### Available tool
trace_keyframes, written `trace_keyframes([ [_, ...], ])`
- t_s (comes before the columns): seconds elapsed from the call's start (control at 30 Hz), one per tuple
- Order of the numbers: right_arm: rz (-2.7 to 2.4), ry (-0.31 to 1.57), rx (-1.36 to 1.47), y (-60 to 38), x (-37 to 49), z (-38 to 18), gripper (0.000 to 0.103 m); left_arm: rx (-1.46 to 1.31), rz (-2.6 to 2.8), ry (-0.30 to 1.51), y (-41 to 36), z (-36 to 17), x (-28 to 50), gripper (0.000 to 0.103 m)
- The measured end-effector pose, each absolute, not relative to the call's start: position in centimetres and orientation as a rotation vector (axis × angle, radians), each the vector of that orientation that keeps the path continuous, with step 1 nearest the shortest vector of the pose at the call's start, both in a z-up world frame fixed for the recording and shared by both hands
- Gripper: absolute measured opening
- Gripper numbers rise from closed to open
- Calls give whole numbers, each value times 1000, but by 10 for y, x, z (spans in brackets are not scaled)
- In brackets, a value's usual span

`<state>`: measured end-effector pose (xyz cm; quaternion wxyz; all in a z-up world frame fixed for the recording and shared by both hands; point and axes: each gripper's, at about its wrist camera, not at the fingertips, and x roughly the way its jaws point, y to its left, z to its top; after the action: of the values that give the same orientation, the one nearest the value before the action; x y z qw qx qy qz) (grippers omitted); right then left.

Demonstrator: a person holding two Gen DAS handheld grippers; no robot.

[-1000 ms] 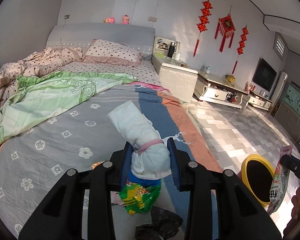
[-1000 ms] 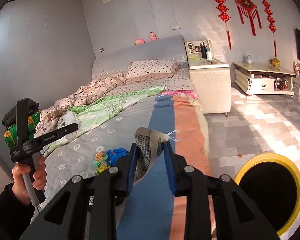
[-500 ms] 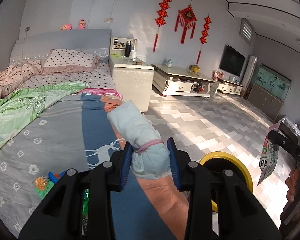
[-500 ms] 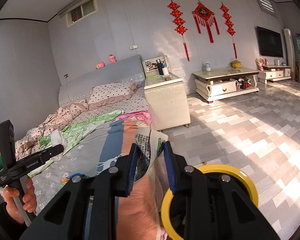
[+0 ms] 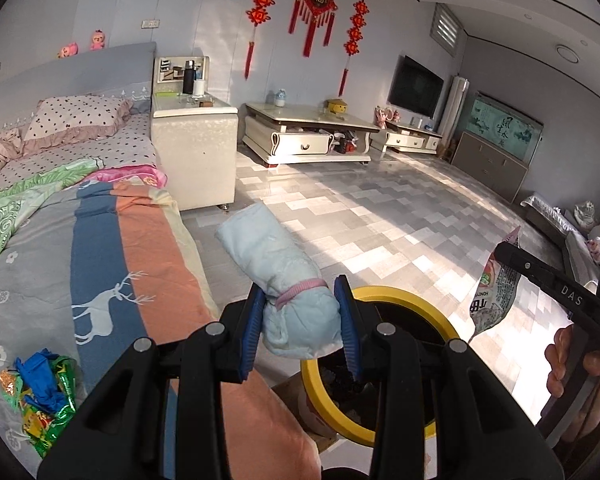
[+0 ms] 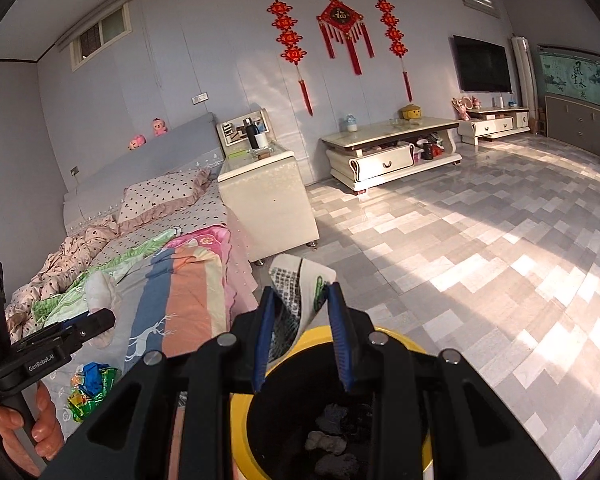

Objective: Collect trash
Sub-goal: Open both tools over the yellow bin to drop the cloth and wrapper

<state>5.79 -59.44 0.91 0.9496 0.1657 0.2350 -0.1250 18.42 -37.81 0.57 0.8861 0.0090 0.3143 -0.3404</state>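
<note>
My left gripper (image 5: 300, 328) is shut on a rolled pale-blue bundle (image 5: 276, 264) bound with a pink band, held above the near rim of a yellow-rimmed black bin (image 5: 384, 292). My right gripper (image 6: 300, 340) is shut on a printed snack wrapper (image 6: 296, 292), directly over the same bin (image 6: 396, 340), which holds dark scraps. In the left wrist view the wrapper (image 5: 492, 292) hangs at the right beside the person's hand (image 5: 560, 364). Blue and green wrappers (image 5: 44, 388) lie on the bed (image 5: 100, 280).
The bin stands on the tiled floor (image 5: 380, 216) against the bed's side. A white bedside cabinet (image 5: 196, 148) stands past the bed's end, a low TV stand (image 5: 308, 136) along the far wall. More wrappers (image 6: 92, 384) lie near the left hand (image 6: 40, 420).
Both grippers have swung from over the bed to the right, toward the bin. The bundle and the wrapper stayed clamped throughout. The bin has come under the right gripper.
</note>
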Motion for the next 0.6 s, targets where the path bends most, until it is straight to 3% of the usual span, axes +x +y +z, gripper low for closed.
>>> trace_keyframes([
  [0.6,-404,653,325,-629,90,-76,26,105,-809,812,-464,-90,191,34],
])
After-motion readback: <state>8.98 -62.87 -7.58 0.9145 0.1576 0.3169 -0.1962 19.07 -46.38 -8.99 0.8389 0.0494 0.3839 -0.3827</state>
